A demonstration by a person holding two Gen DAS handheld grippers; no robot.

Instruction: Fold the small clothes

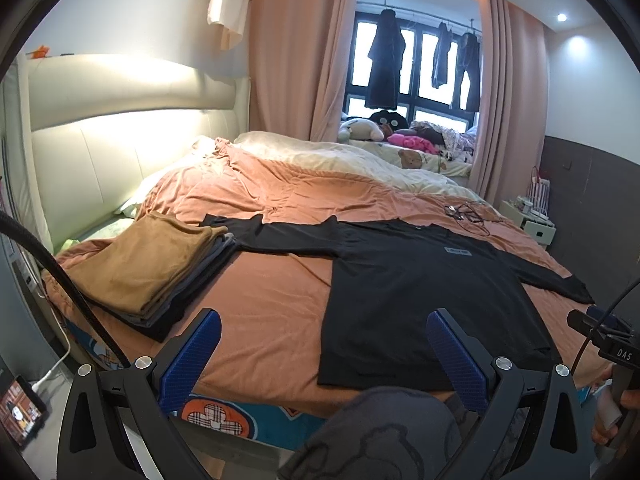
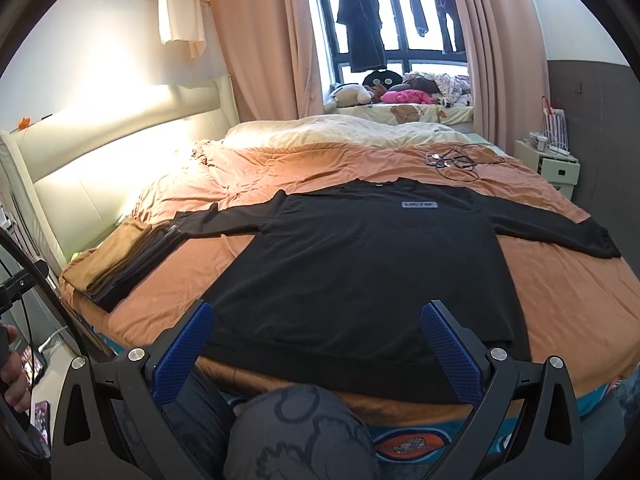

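On the orange bedspread [image 2: 560, 300], a black long-sleeved shirt [image 2: 360, 264] is laid flat, front up, ahead of both grippers.

Its hem is turned toward the near bed edge and its collar toward the window, so the body's long axis runs straight away from the grippers, while the sleeves are stretched out crosswise to either side. The right gripper [image 2: 320, 344] is held released, jaws wide apart and empty, just short of the hem and roughly centred on it. The left gripper [image 1: 324, 356] is likewise spread and empty, and is seen offset to the shirt's left edge, over bare bedspread. The left sleeve [image 1: 256, 232] is judged nearer the left gripper, its cuff reaching the stack of folded clothes [image 1: 148, 268]; the right sleeve [image 2: 560, 228] is judged nearer the right gripper. No cloth is touched yet.
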